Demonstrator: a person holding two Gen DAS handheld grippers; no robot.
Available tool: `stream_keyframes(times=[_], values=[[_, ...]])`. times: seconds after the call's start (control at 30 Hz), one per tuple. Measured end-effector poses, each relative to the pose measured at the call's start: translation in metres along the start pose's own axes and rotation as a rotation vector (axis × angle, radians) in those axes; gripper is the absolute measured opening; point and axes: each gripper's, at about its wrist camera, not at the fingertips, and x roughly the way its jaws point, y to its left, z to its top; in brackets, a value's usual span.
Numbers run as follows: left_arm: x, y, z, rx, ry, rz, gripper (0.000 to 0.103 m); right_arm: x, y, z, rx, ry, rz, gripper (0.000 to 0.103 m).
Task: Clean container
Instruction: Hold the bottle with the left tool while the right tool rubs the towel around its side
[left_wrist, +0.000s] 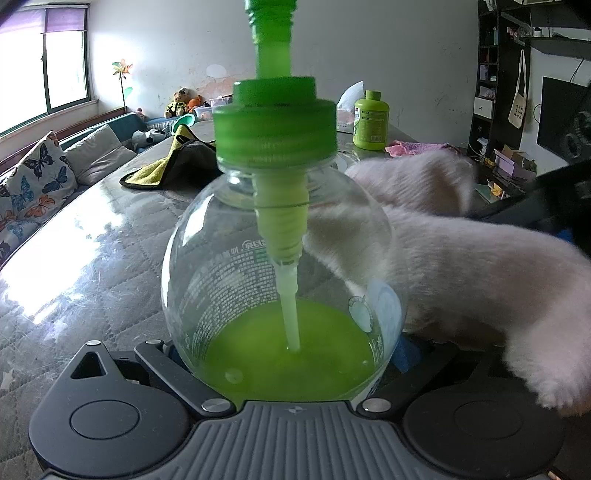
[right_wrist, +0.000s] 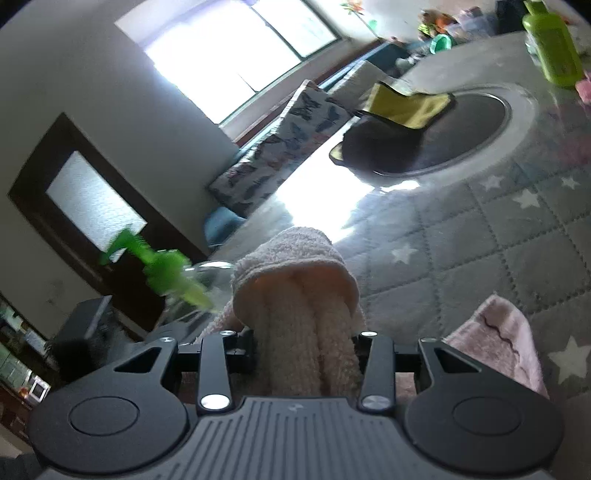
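Observation:
A round clear pump bottle (left_wrist: 258, 280) with a green cap and green liquid in its bottom fills the left wrist view. My left gripper (left_wrist: 284, 354) is shut on the bottle's lower body. A pale pink fluffy cloth (left_wrist: 461, 266) presses against the bottle's right side. In the right wrist view my right gripper (right_wrist: 303, 343) is shut on that pink cloth (right_wrist: 299, 295), which is bunched and folded over the fingers. The bottle's green pump (right_wrist: 162, 269) shows blurred just left of the cloth. The fingertips of both grippers are hidden.
A grey quilted table cover (left_wrist: 110, 251) with stars lies under everything. A yellow-and-grey cloth (left_wrist: 166, 166), a green bottle (left_wrist: 370, 120) and a darker pink cloth (left_wrist: 417, 147) lie farther back. A dark round plate (right_wrist: 443, 133) sits mid-table. A sofa with cushions (left_wrist: 37, 177) stands left.

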Motion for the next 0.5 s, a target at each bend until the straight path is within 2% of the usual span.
stream_keyframes(times=[0.13, 0.3, 0.5], values=[[-0.001, -0.002, -0.001, 0.002, 0.0, 0.002, 0.101, -0.009, 0.011, -0.003, -0.026, -0.011, 0.052, 0.04], [-0.001, -0.003, -0.001, 0.003, 0.0, 0.005, 0.102, -0.004, 0.016, -0.002, -0.067, -0.018, 0.033, 0.041], [0.0, -0.004, -0.002, 0.002, 0.001, 0.006, 0.102, 0.006, 0.0, -0.004, -0.022, 0.018, -0.031, 0.04]])
